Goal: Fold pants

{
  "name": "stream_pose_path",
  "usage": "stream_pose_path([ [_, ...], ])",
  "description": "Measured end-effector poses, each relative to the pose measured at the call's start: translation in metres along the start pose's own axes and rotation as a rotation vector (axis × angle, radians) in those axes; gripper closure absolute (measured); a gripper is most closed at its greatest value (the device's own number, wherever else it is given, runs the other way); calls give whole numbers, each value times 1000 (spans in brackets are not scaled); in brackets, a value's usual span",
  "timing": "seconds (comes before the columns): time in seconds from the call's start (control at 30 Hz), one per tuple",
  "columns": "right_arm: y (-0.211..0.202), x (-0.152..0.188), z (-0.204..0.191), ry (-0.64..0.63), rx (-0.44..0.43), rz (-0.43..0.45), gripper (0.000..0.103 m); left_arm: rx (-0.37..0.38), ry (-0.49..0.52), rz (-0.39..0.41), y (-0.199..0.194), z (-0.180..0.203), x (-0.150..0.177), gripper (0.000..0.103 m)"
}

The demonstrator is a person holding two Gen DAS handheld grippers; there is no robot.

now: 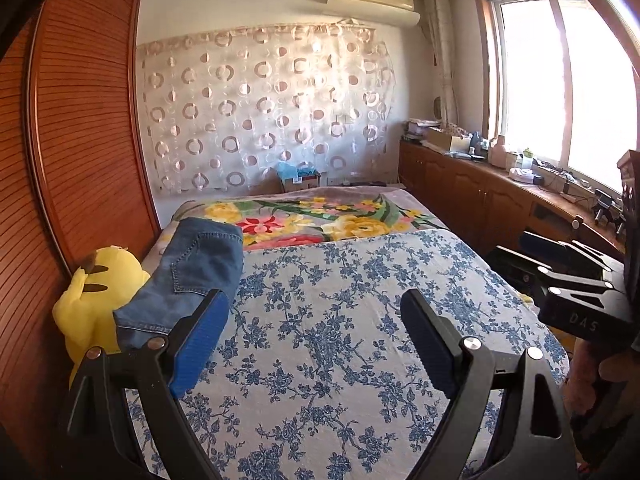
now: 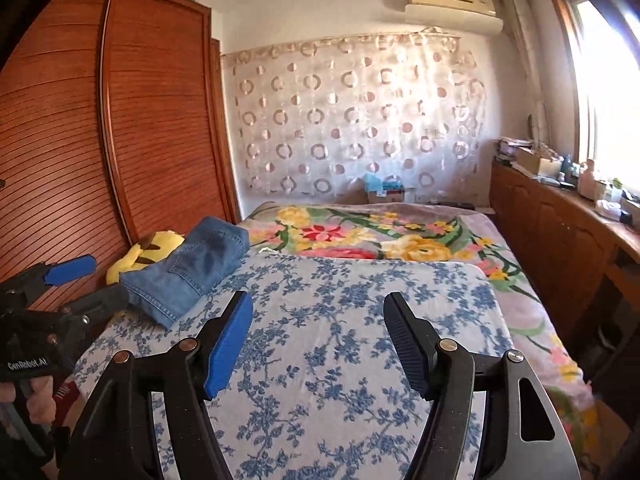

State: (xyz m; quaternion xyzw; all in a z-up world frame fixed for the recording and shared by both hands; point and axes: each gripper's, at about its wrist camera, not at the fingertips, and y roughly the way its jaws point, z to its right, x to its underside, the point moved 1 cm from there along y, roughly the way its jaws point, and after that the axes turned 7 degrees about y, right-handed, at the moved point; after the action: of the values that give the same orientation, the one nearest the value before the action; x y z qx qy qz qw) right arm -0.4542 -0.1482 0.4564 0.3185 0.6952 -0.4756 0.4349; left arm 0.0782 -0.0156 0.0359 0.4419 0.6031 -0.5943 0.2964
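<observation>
Two grippers hover over a bed (image 1: pixel 360 280) spread with a blue-flowered sheet (image 2: pixel 340 320), a bright floral blanket (image 1: pixel 320 220) beyond it. A louvred wooden wardrobe (image 2: pixel 140 120) stands at the left, a long wooden counter (image 1: pixel 480 184) under the window (image 1: pixel 560 80) at the right, and a circle-patterned curtain (image 2: pixel 360 120) hangs on the far wall. The folded jeans (image 1: pixel 196 272) lie at the bed's left edge against a yellow plush toy (image 1: pixel 92 300), just behind the left gripper's (image 1: pixel 316 336) left finger and outside its spread, empty jaws. The right gripper (image 2: pixel 320 340) is well apart from the jeans, its jaws also spread and holding nothing
</observation>
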Motion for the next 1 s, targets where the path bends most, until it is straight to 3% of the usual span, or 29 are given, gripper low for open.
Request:
stream_pose_path([
  [0.33, -21, 9, -2, 7, 25, 25, 33, -16, -19, -18, -3, -4, 9, 15],
  [1.0, -17, 12, -2, -8, 15, 31, 33, -16, -22, -18, -4, -6, 11, 15],
])
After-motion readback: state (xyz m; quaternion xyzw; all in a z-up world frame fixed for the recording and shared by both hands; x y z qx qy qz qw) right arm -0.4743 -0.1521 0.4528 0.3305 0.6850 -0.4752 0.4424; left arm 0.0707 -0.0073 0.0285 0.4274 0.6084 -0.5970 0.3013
